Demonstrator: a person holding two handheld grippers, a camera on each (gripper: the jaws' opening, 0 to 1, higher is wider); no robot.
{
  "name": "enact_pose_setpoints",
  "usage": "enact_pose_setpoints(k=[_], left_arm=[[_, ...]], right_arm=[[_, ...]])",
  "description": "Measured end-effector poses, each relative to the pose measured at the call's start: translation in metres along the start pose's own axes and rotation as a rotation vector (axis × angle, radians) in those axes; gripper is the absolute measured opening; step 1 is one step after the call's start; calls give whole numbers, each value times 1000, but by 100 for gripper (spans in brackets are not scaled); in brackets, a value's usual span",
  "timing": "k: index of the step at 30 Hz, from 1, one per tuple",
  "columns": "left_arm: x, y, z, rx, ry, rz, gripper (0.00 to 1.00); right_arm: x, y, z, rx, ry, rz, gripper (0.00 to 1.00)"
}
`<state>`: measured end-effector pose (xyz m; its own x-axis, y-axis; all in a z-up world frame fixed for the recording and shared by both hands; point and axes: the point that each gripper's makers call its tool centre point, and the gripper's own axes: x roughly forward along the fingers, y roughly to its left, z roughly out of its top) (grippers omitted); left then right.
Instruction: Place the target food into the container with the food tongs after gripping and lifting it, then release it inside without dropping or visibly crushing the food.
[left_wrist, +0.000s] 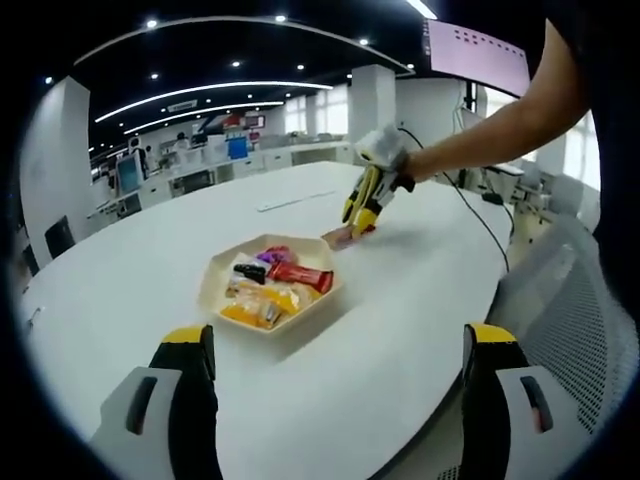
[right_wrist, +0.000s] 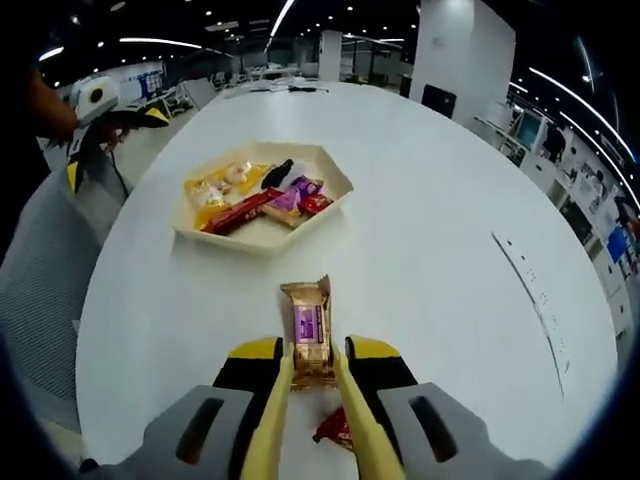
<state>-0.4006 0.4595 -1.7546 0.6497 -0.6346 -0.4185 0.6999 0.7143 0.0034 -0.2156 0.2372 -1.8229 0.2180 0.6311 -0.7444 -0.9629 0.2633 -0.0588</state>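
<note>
Right now the gold foil-wrapped snack bar (right_wrist: 309, 333) lies on the white table (right_wrist: 450, 220), its long axis running along the yellow food tongs (right_wrist: 312, 405), whose tips pinch its near end in the right gripper (right_wrist: 312, 372). Beyond stands the cream hexagonal tray (right_wrist: 262, 235); the left gripper (left_wrist: 335, 350) hangs spread, farther off.

A big white oval table (left_wrist: 400, 300) stands in an open office. Ceiling light strips (left_wrist: 200, 95) run at 11 o'clock, white pillars (left_wrist: 372, 100) at 12, desks (left_wrist: 180, 180) behind.
</note>
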Motion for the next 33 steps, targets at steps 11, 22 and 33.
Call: enact_pose_setpoints(k=[11,22,33], left_arm=[[-10,18,12,-127,-71,46,99],[-14,7,4,-16,-21,2,100],[-6,3,-3,0,-17,3,99]], right_arm=[[-21,-5,14,55,8,-43,24],[-54,-20,41,81,-4,-93,24],[-71,-23,60,79,-3,-119,24]])
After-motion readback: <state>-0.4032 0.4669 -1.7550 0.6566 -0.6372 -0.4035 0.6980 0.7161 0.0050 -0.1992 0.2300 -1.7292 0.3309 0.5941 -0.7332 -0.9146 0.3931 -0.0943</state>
